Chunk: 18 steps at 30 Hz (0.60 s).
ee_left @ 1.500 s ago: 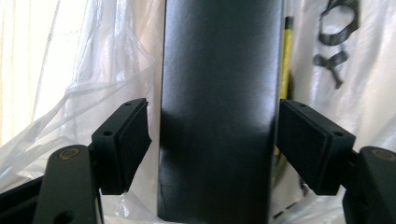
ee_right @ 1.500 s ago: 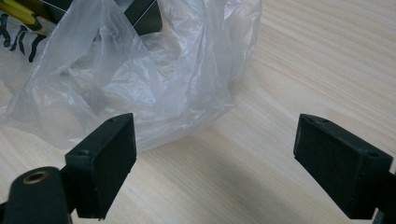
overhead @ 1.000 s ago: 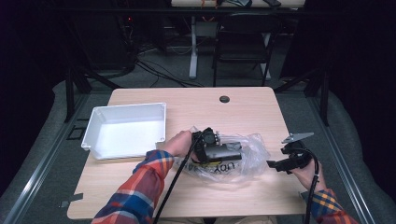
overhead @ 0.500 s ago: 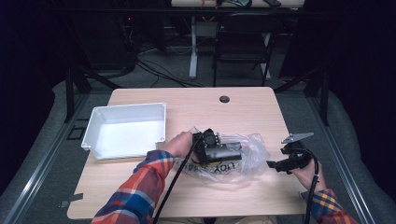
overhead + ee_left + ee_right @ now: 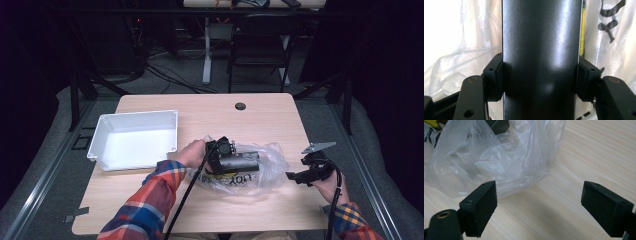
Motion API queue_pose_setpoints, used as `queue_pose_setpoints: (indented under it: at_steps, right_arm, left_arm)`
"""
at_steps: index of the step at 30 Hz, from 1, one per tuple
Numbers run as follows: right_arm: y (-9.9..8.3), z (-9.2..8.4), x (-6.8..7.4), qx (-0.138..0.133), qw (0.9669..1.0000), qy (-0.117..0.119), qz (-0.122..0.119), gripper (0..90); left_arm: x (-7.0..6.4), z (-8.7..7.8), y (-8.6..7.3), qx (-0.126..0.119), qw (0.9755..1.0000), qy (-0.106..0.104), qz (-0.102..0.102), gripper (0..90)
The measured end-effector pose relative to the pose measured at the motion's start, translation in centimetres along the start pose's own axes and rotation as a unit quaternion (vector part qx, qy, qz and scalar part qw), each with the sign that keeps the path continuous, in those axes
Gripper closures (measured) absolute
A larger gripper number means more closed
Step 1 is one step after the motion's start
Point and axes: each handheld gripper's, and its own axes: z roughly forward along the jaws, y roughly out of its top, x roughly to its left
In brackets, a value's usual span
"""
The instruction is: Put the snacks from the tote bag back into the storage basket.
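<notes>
- Landmark: crumpled clear plastic bag with black lettering (image 5: 250, 172), lying on the light wooden bench (image 5: 210, 115), near its front edge.
- Left hand-held gripper (image 5: 540, 75): reaches into the bag from the bag's left side; pads pressed on both flat sides of a black smooth boxy object (image 5: 540, 50). Jaws fairly wide because the object is wide. They have just been closing a little, with the black object between them.
- In the high view that black object (image 5: 240, 161) sits inside the bag, under the film. What it is exactly: can't tell.
- Right hand-held gripper (image 5: 539, 205): jaws spread wide, nothing between them, hovering low over bare bench just right of the bag, pointing at the bag's right edge. Not touching the film.
- White rectangular plastic tray (image 5: 135, 140): left of the bag, apart from it, empty.
- Small yellow bit and dark print show through the film beside the black object in the left gripper view.
- Progress, my read: grasp on the black object looks made, object not yet out of the bag. Left: pull it free, probably with the right gripper pinning or holding the bag, then likely drop it in the tray. Early-to-middle stage.
</notes>
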Motion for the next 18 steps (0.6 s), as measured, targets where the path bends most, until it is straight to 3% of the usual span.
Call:
queue_pose_setpoints:
  at_steps: [13,18]
  right_arm:
    - [0.0,-0.2,-0.1,-0.003,1.0,-0.002,0.003,12.9]
    - [0.0,-0.2,-0.1,-0.003,1.0,-0.003,0.004,12.9]
  left_arm:
    - [-0.3,-2.8,0.1,-0.019,0.9997,-0.006,0.013,37.1]
    - [-0.5,-4.3,0.1,-0.026,0.9992,-0.018,0.023,37.2]
